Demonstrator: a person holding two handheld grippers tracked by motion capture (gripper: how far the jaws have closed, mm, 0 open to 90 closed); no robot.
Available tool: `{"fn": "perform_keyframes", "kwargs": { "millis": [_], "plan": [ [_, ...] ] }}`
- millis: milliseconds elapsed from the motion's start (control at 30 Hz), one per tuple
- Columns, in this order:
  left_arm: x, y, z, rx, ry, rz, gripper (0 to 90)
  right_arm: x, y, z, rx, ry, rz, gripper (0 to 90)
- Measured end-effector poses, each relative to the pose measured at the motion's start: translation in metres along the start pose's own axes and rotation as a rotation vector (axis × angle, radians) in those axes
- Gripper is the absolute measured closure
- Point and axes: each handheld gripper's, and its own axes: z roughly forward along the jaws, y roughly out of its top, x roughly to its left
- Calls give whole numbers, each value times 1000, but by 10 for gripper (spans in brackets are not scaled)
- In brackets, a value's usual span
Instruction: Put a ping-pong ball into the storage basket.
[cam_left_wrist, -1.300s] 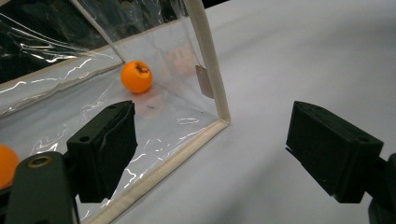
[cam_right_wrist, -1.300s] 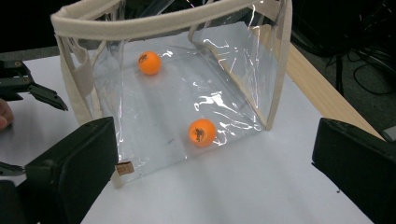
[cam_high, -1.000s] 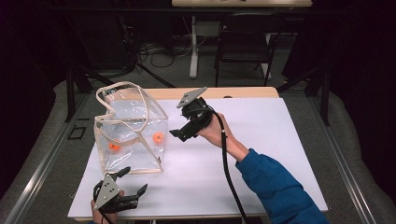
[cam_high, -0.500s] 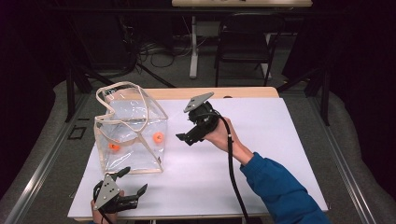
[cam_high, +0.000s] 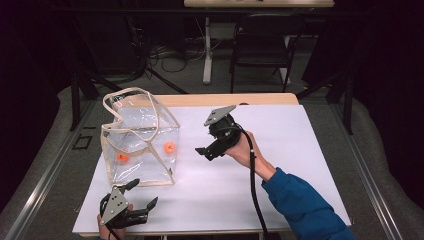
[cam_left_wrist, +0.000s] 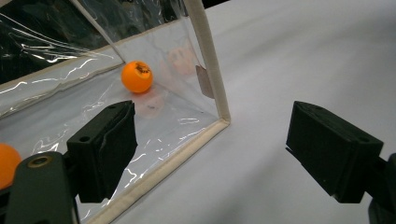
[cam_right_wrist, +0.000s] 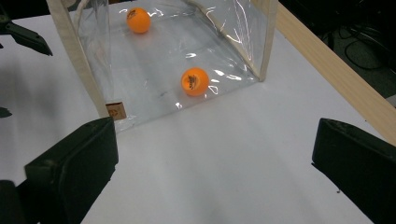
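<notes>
A clear plastic bag (cam_high: 140, 145) with beige trim stands on the left of the white table (cam_high: 300, 150). Inside it lie two orange balls, one (cam_high: 169, 147) near its right wall and another (cam_high: 122, 157) near its left. My right gripper (cam_high: 205, 152) hangs open above the table just right of the bag, its jaws towards the bag; its own view looks at the bag (cam_right_wrist: 84, 70) and the two balls (cam_right_wrist: 194, 81) (cam_right_wrist: 138, 20). My left gripper (cam_high: 145, 192) rests open at the table's front edge, before the bag's near corner (cam_left_wrist: 210, 70), with a ball (cam_left_wrist: 137, 76) beyond the clear wall.
A strip of bare wood (cam_high: 240, 99) runs along the table's back edge, and a dark chair (cam_high: 262, 50) and cables stand on the floor beyond. White tabletop stretches to the right of my right hand.
My right gripper has drawn back to the right, away from the bag, and come slightly nearer the person. The left gripper, bag and balls have stayed put.
</notes>
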Motion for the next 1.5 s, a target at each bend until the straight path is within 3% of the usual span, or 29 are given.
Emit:
{"fn": "perform_keyframes", "kwargs": {
  "millis": [1500],
  "plan": [
    [0,0,0,3,4,4,160,2,-64,-23,3,-36,62,0]
  ]
}}
